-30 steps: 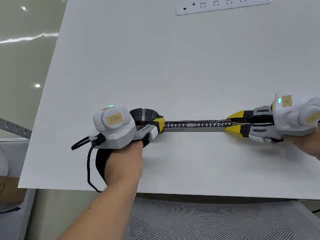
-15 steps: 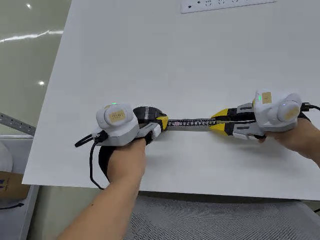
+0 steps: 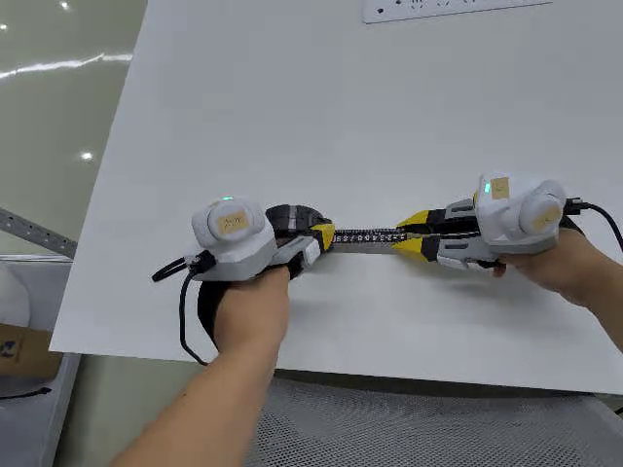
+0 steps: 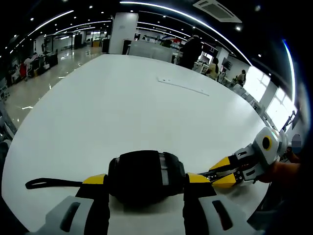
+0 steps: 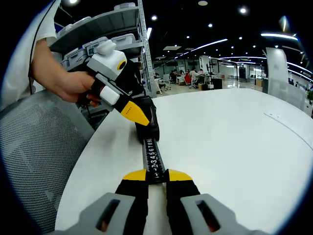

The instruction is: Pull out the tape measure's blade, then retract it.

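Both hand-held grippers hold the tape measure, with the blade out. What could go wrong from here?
Risk one: the right hand-held gripper pinches the narrow blade between its tips. If that grip slips, the blade may snap back into the case.
Risk two: the left hand-held gripper clamps the rounded case by its sides, so a pull along the blade might twist it loose.
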A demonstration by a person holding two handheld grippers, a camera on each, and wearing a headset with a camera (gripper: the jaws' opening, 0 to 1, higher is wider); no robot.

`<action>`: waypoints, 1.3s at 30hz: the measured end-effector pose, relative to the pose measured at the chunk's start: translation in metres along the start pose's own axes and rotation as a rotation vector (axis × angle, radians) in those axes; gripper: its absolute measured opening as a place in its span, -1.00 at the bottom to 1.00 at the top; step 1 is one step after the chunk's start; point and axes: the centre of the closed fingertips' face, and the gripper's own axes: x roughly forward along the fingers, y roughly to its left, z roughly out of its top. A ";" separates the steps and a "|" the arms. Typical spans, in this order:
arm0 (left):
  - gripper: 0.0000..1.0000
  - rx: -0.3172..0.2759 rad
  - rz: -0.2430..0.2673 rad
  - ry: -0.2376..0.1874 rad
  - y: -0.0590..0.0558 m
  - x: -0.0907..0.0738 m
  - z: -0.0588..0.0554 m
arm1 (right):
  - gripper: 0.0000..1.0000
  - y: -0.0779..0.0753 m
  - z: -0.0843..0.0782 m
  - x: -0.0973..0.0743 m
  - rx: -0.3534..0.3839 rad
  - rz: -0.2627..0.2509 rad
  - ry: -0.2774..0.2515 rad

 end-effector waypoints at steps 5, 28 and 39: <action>0.15 -0.012 -0.006 -0.002 0.002 0.000 0.001 | -0.79 0.000 0.005 0.008 -0.007 0.012 -0.005; 0.15 -0.042 -0.023 -0.004 0.001 0.000 0.001 | -0.79 0.008 0.022 0.043 -0.016 0.046 -0.014; 0.15 -0.041 -0.031 -0.005 0.003 0.001 0.000 | -0.79 0.013 0.027 0.062 -0.029 0.062 -0.001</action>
